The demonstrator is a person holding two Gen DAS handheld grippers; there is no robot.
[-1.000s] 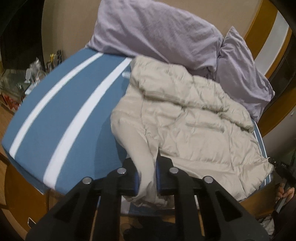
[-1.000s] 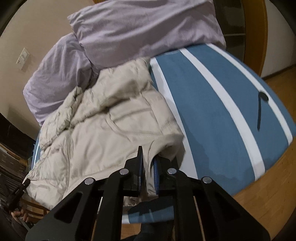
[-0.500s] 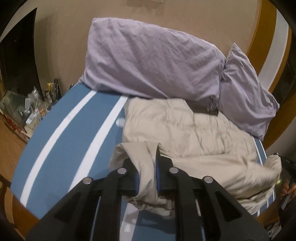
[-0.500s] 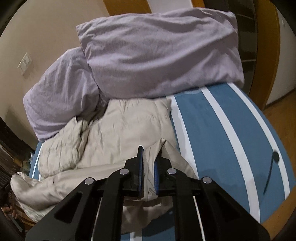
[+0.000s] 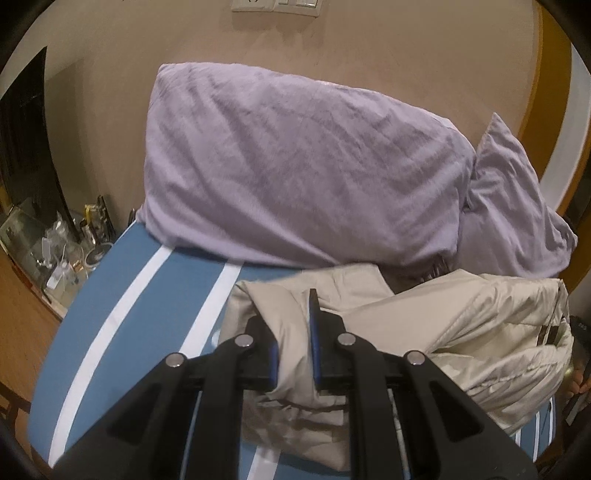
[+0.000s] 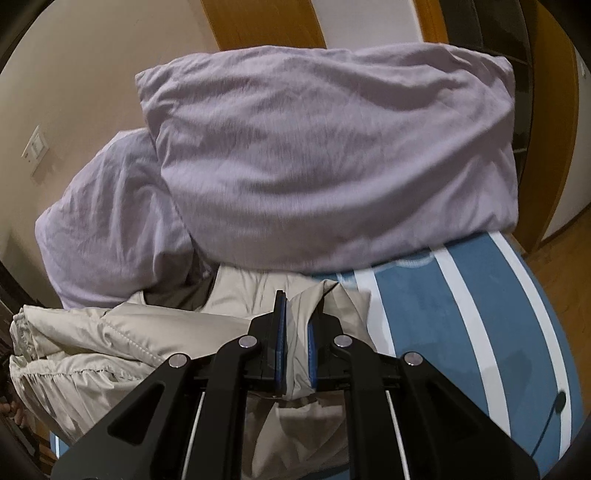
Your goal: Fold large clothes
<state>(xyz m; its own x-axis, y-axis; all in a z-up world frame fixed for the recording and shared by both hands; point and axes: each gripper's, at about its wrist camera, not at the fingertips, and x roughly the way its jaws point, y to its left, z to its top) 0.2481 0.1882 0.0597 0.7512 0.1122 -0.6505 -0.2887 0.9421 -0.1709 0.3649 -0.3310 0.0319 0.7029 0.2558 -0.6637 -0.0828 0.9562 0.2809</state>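
Moved: both grippers had carried the beige jacket's point(image 5: 461, 332) hem toward the purple pillows point(image 5: 295, 177).
Left gripper point(image 5: 293, 332): clamped on jacket fabric.
Right gripper point(image 6: 295, 332): clamped on jacket fabric.
Jacket: doubled over on the blue striped bed point(image 5: 140, 325), just before the pillows.

A bed point(image 5: 122, 350) covered in blue sheeting with white stripes is set against a beige wall point(image 5: 332, 48). 2 lilac pillows point(image 6: 332, 155) are propped at its head. A switch plate point(image 6: 36, 149) is fixed to the wall. Orange wooden trim point(image 6: 258, 22) and wooden flooring point(image 6: 565, 258) are seen, and a cluttered low shelf point(image 5: 55, 254) beside the bed.
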